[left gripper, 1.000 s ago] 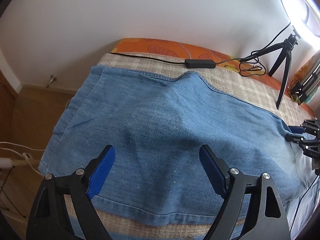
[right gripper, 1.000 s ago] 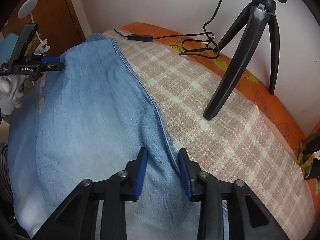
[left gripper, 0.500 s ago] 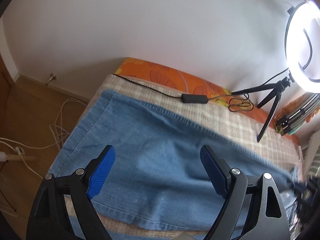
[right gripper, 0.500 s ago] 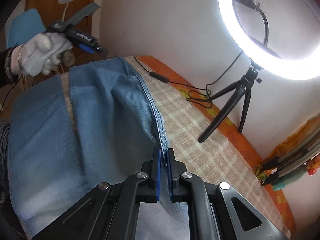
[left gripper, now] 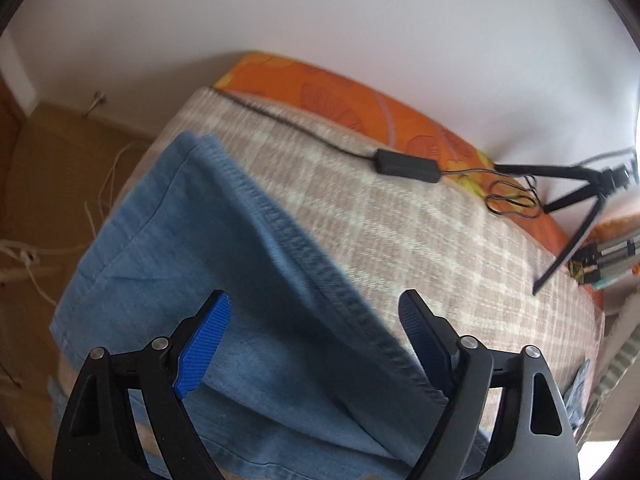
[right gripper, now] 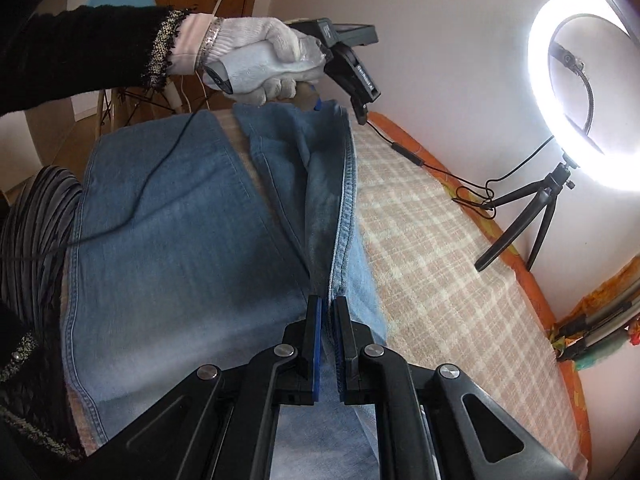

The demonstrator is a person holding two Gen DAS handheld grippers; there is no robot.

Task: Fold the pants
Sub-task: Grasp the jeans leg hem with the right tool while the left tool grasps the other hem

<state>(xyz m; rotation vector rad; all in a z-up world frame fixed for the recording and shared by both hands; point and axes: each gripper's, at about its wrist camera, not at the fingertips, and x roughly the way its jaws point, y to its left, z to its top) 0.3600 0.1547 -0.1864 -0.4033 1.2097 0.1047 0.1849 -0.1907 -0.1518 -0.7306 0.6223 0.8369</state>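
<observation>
Denim pants (right gripper: 168,240) lie on the bed's plaid blanket (right gripper: 448,280) beside the ring light (right gripper: 576,92), barely folded: we clench our right tool (right gripper: 328,312) on the lifted seam edge, our left tool (left gripper: 316,316) gaping empty, folds still ahead.

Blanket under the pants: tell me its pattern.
Beige-and-cream plaid blanket, clearest in the right wrist view.

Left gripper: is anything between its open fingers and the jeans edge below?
Nothing visible. The left gripper hangs open over the jeans, their stitched seam edge running between the fingers, bare. The black cable lies farther off, on the plaid blanket.
</observation>
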